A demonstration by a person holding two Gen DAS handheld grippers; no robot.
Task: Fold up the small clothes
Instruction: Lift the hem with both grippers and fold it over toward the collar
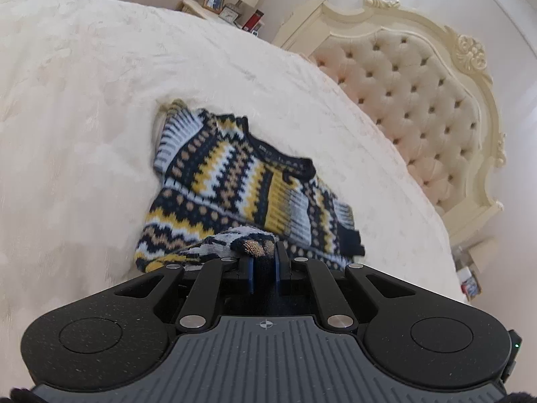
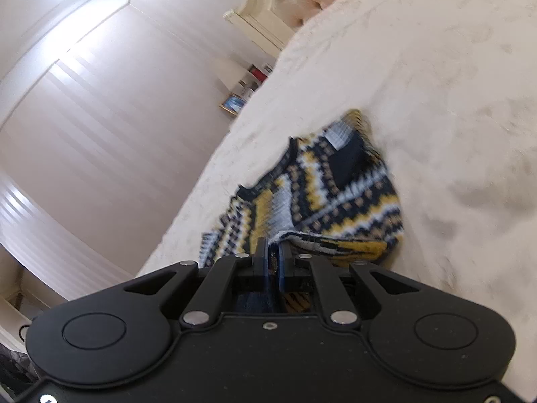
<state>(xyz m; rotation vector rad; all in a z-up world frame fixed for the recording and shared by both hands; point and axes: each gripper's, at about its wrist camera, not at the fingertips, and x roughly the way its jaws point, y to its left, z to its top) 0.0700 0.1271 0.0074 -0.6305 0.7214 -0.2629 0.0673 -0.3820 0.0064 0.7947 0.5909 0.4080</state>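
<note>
Lying on the white bed cover [image 1: 84, 117], the patterned sweater [image 1: 241, 174] shows with the padded headboard [image 1: 419, 107] behind; the left gripper [image 1: 264, 255] is clamped on its hem. From the right wrist, a striped wall [image 2: 100, 134] appears; the right gripper [image 2: 273, 252] pinches the sweater's [image 2: 335, 201] edge.

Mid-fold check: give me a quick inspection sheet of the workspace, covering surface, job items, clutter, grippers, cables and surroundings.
Surface: bed under a cream textured bedspread, lightly rumpled.
Job's things: one patterned knit sweater, navy, yellow, white and tan, partly lying on the bedspread, near hem lifted. Image blurred, so details are soft.
Clutter: nothing seen on the bedspread besides the sweater.
Grippers: left gripper shut on the sweater's near edge; right gripper shut on another part of that edge.
Cables: nothing seen.
Surroundings: tufted headboard with a carved cream frame; nightstand holding a framed photo, lamp and small items; plain pale walls.
</note>
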